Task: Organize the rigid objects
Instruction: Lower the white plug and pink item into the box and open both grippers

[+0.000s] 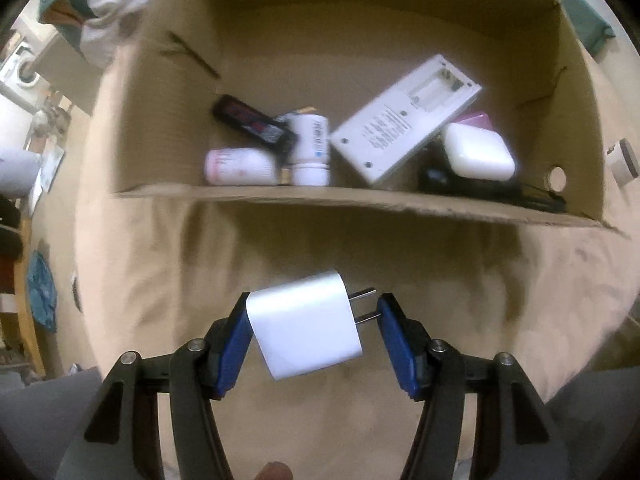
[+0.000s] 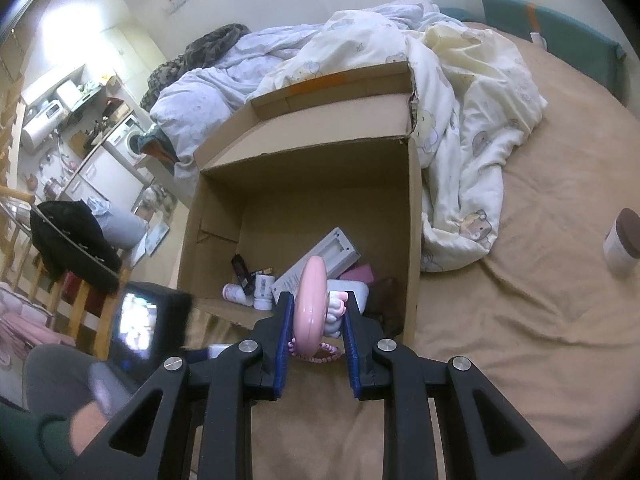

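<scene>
My left gripper (image 1: 315,300) is shut on a white plug charger (image 1: 304,328): the left pad presses its corner and its two prongs meet the right pad. It hangs over the tan bed sheet (image 1: 400,264), just short of the open cardboard box (image 1: 280,196). Inside the box lie a white device with an open battery bay (image 1: 400,128), two white bottles (image 1: 310,148), a black item (image 1: 248,118) and a white rounded case (image 1: 476,152). My right gripper (image 2: 318,300) is shut on a pink round toy (image 2: 310,304) with a beaded chain, before the box's (image 2: 414,220) near wall.
A rumpled duvet (image 2: 440,100) lies behind and to the right of the box. A white jar with a brown lid (image 2: 624,240) stands on the sheet at the far right. Left of the bed are a chair with a black garment (image 2: 72,232) and kitchen units.
</scene>
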### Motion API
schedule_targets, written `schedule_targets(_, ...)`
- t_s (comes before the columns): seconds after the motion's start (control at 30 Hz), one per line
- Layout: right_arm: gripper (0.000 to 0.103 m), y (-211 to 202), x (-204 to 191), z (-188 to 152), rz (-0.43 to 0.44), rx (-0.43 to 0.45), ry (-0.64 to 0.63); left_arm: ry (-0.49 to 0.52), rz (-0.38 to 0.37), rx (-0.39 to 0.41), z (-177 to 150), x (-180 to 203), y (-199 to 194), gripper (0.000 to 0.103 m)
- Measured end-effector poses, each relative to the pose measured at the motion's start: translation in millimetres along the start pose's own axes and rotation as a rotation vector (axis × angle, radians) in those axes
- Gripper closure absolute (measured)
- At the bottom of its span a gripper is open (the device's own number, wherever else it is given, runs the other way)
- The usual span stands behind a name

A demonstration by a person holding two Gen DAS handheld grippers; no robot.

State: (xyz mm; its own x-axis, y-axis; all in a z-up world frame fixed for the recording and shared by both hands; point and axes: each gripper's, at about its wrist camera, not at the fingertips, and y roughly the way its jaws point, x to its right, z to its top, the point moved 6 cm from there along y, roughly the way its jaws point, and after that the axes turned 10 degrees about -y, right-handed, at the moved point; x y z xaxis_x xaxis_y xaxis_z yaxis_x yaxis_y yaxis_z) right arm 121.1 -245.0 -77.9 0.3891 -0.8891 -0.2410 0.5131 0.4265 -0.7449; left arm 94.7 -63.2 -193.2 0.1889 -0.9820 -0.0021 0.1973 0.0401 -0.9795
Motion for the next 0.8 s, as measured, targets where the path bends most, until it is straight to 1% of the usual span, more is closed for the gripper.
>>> schedule_targets(0.13, 0.078, -3, -2, 0, 0.005, 0.015, -0.002, -0.006, -0.025, 0.055, 3, -19, -31, 0.046)
schedule_targets(0.23, 0.078, -8, -6, 3, 0.002, 0.039, -0.013, -0.019, -0.045, 0.126, 10, -32, -62, 0.046)
schedule_targets(0.27, 0.078, -9, -7, 5, 0.003, 0.047, -0.015, -0.027, -0.056, 0.154, 15, -36, -73, 0.046)
schedule_targets(0.37, 0.078, -11, -10, 12, -0.016, 0.075, -0.026, -0.032, -0.067, 0.226, 31, -30, -88, 0.046)
schedule_targets(0.5, 0.078, -5, -13, 25, -0.031, 0.092, -0.047, -0.002, -0.053, 0.358, 59, -35, -116, 0.046)
schedule_targets(0.63, 0.078, 9, -13, 35, -0.048, 0.072, -0.066, 0.004, -0.069, 0.389, 82, -31, -125, 0.046)
schedule_targets(0.73, 0.078, 30, -11, 40, -0.054, 0.034, -0.071, 0.013, -0.078, 0.397, 97, -24, -122, 0.046)
schedule_targets(0.8, 0.078, 47, -9, 39, -0.062, -0.004, -0.074, 0.023, -0.082, 0.388, 103, -17, -112, 0.046)
